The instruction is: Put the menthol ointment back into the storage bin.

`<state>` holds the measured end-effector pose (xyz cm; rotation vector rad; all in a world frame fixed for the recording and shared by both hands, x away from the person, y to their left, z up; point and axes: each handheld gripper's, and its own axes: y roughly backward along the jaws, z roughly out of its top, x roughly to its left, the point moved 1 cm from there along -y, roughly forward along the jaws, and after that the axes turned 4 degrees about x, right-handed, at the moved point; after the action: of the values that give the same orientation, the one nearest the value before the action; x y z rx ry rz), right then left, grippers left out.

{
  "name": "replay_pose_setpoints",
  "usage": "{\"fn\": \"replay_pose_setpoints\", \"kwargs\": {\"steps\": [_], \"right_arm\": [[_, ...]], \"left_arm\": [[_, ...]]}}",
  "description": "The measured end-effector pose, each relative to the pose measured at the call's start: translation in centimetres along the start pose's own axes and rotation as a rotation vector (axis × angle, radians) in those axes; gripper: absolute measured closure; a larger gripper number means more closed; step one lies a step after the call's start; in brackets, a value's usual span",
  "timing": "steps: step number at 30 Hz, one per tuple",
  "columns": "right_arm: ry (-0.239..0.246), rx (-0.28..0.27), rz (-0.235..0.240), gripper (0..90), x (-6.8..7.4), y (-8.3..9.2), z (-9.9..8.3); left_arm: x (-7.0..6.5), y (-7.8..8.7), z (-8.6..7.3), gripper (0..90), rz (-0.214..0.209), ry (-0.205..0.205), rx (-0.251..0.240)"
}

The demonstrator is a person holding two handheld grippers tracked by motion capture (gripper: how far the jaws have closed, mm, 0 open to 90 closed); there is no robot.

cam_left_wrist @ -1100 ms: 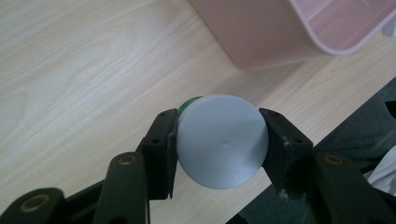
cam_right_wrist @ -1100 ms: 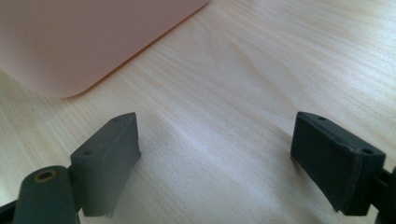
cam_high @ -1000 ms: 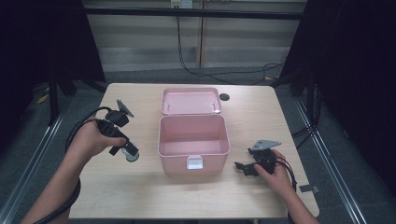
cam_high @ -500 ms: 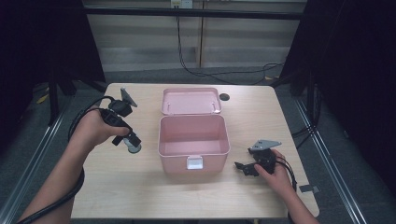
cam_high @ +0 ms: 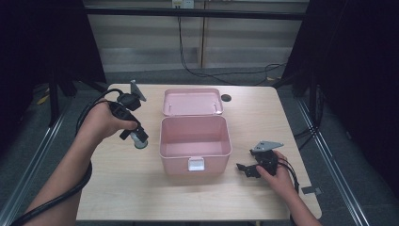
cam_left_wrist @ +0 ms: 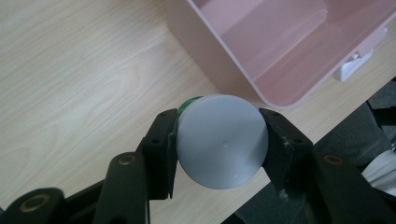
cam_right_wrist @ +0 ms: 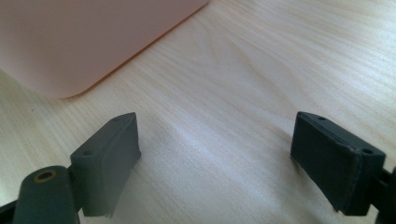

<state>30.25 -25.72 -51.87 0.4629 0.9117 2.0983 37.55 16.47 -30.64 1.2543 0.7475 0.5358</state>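
My left gripper [cam_high: 137, 137] is shut on a small round jar [cam_left_wrist: 222, 141] with a grey-white flat end and a green part behind it. It hangs above the table just left of the open pink box [cam_high: 195, 142]. In the left gripper view both pads press the jar's sides, and the pink box [cam_left_wrist: 275, 51] lies beyond, its inside bare. My right gripper [cam_high: 245, 169] rests on the table right of the box's front corner. Its jaws stand wide apart in the right gripper view [cam_right_wrist: 215, 154], with bare wood between them and the pink box [cam_right_wrist: 84, 42] wall ahead.
The box's lid [cam_high: 193, 101] lies folded back flat behind it, and a white latch [cam_high: 195, 164] sits on its front. A small dark hole [cam_high: 226, 98] marks the wooden table [cam_high: 263, 117] near the back. Cables trail off the left edge and the floor beyond is dark.
My left gripper has lifted the jar and carried it up and toward the box's left wall. The right gripper has stayed where it was.
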Motion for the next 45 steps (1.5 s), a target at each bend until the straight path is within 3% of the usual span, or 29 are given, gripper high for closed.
{"fn": "replay_pose_setpoints", "kwargs": {"steps": [19, 45], "right_arm": [[0.0, 0.0, 0.0, 14.7, 0.0, 0.0, 0.0], [0.001, 0.002, 0.0, 14.7, 0.0, 0.0, 0.0]], "left_arm": [[-1.6, 0.8, 3.4, 50.2, 0.013, -0.021, -0.006], [-3.8, -1.3, 7.0, 50.1, 0.017, -0.048, 0.018]]}}
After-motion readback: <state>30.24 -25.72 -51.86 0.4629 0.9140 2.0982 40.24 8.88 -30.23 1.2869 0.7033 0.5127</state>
